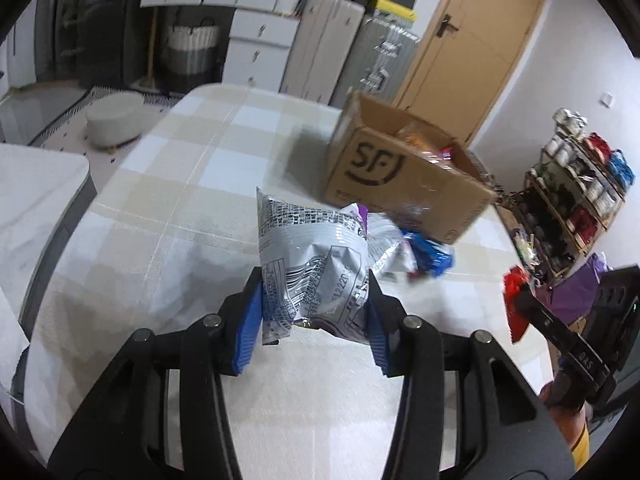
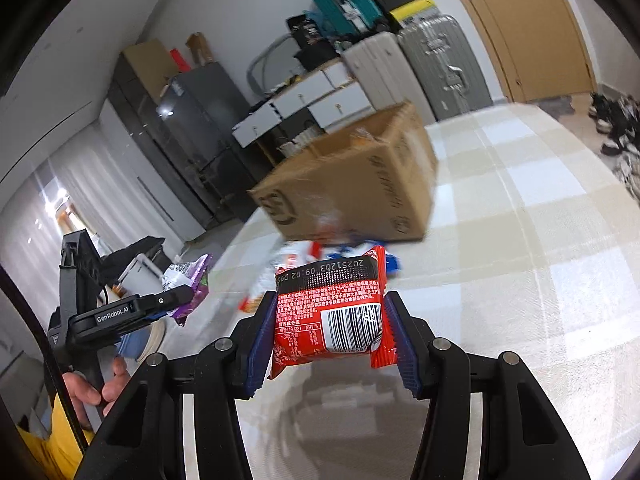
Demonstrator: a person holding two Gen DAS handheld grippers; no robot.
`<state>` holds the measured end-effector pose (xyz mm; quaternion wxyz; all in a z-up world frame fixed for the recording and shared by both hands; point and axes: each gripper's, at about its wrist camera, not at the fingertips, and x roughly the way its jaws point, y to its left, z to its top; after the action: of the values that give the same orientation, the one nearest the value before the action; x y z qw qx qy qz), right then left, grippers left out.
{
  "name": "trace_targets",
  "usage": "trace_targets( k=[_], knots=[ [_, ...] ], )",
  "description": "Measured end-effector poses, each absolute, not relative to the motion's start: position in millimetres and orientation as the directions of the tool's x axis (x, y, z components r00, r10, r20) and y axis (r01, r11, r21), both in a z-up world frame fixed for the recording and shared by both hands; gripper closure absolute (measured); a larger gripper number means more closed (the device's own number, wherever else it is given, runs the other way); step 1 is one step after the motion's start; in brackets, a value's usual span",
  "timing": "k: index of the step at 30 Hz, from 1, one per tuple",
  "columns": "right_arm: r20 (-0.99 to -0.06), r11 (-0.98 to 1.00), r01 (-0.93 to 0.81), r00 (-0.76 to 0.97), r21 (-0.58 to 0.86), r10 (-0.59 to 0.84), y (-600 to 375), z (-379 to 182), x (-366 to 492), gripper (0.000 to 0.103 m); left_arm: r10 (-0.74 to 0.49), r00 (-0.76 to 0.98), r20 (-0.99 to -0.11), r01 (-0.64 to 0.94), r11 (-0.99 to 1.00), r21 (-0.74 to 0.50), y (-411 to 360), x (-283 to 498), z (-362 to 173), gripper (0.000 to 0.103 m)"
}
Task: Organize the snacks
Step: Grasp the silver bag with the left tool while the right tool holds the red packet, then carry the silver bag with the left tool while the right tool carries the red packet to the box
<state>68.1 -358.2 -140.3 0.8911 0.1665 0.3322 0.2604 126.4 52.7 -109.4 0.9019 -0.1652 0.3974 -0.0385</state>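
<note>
My left gripper is shut on a silver and purple snack bag, held above the checked tablecloth. My right gripper is shut on a red snack packet with a barcode facing the camera. An open cardboard box marked SF stands beyond both, with several snacks inside. Loose packets, blue and white, lie on the table in front of the box. In the right wrist view the left gripper shows at the left with its purple bag; in the left wrist view the right gripper's red packet shows at the right.
The table's edge curves along the left, with a white counter beside it. Suitcases and white drawers stand behind the table by a wooden door. A shelf of jars stands at the right. A person's hand holds the left gripper.
</note>
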Motion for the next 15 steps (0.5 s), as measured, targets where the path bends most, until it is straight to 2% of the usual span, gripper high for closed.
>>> trace_targets(
  k=[15],
  knots=[
    [-0.404,0.771,-0.475,0.663,0.424,0.63,-329.2,-60.9,-8.1,0.05,-0.24,0.774,-0.587,0.064,0.951,-0.304,23.5,32.3,-29.4,0.06]
  ],
)
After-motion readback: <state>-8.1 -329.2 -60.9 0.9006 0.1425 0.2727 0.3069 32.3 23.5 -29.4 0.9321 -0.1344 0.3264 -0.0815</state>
